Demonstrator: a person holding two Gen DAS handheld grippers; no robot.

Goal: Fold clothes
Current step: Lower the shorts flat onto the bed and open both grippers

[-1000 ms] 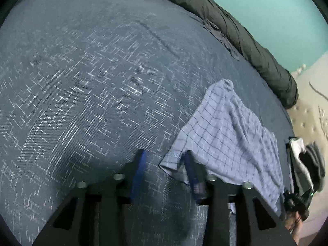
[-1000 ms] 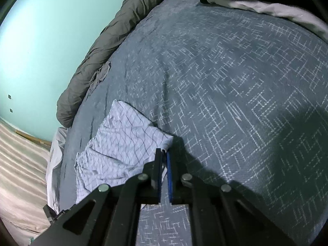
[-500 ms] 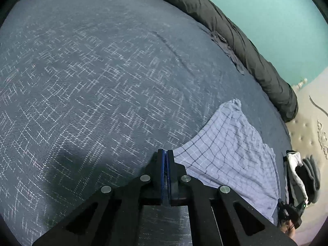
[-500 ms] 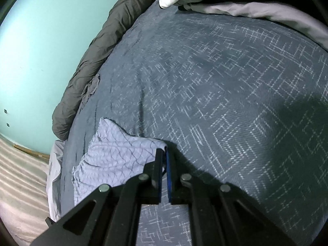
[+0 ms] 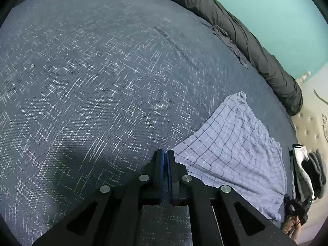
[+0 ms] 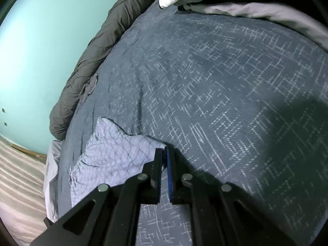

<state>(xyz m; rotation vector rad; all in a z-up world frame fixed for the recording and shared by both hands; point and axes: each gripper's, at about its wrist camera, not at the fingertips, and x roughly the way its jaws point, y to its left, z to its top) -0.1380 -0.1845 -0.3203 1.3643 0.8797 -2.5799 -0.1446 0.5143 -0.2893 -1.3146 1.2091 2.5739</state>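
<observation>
Since the earlier frame, the left fingers had been brought from wide apart around the garment's near corner to nearly together on it, while the checked garment (image 5: 231, 149) had been drawn closer and bunched. It lay on the patterned bed cover (image 5: 102, 82), near the edge by the teal wall (image 5: 276, 10). The left gripper (image 5: 165, 155) was pinched on one corner, though its fingers were beginning to open; the right gripper (image 6: 164, 153) was held narrow on the opposite corner of the garment (image 6: 114, 149), and it too was easing. The corners could be lost if the opening continued before the fold was laid, and the cloth would slump unevenly. A dark rolled duvet (image 5: 235, 30) was left along the wall.
</observation>
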